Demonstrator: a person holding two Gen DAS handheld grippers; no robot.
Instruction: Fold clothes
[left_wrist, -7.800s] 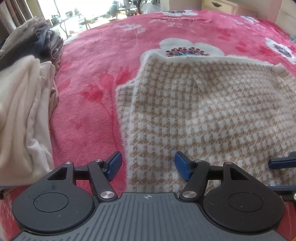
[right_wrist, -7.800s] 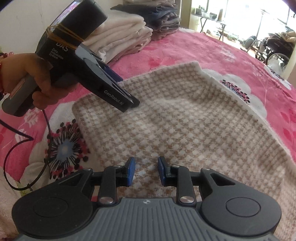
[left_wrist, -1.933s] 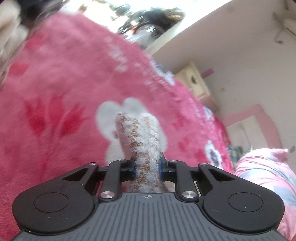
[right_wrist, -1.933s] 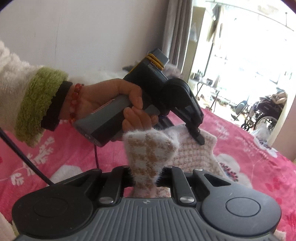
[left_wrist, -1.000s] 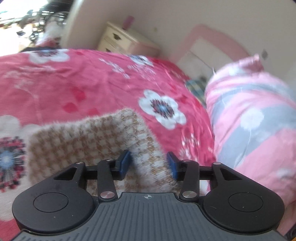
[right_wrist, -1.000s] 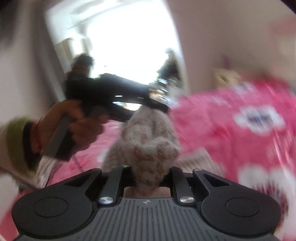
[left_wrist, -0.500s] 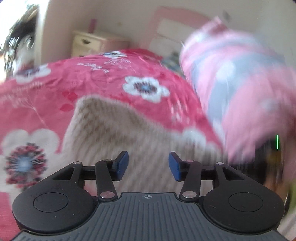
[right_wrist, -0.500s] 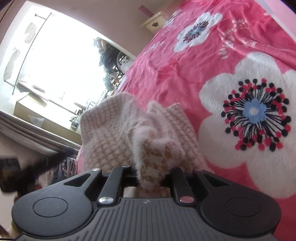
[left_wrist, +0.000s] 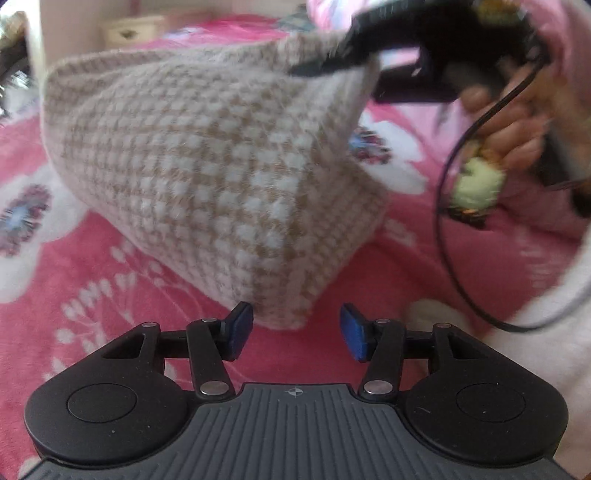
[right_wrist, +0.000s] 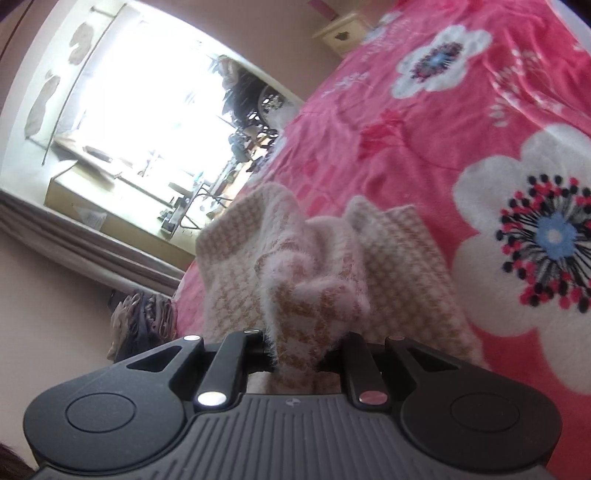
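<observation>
A fuzzy beige-and-white houndstooth garment (left_wrist: 207, 177) lies partly lifted on the pink floral bedspread (left_wrist: 92, 295). My left gripper (left_wrist: 295, 330) is open and empty, its blue pads just short of the garment's near corner. My right gripper (right_wrist: 301, 356) is shut on a bunched fold of the garment (right_wrist: 310, 295). In the left wrist view the right gripper (left_wrist: 332, 61) holds the garment's far upper corner up, so the cloth hangs like a tent.
The person's hand (left_wrist: 517, 122) and a black cable (left_wrist: 447, 206) are at the right of the left wrist view. A stack of folded clothes (right_wrist: 140, 325) sits by the wall. A bedside cabinet (right_wrist: 340, 31) and a bright window (right_wrist: 147, 92) are beyond the bed.
My left gripper let go of the garment about a second ago and has swung round to face it, still open. My right gripper stays shut on its corner and holds it raised.
</observation>
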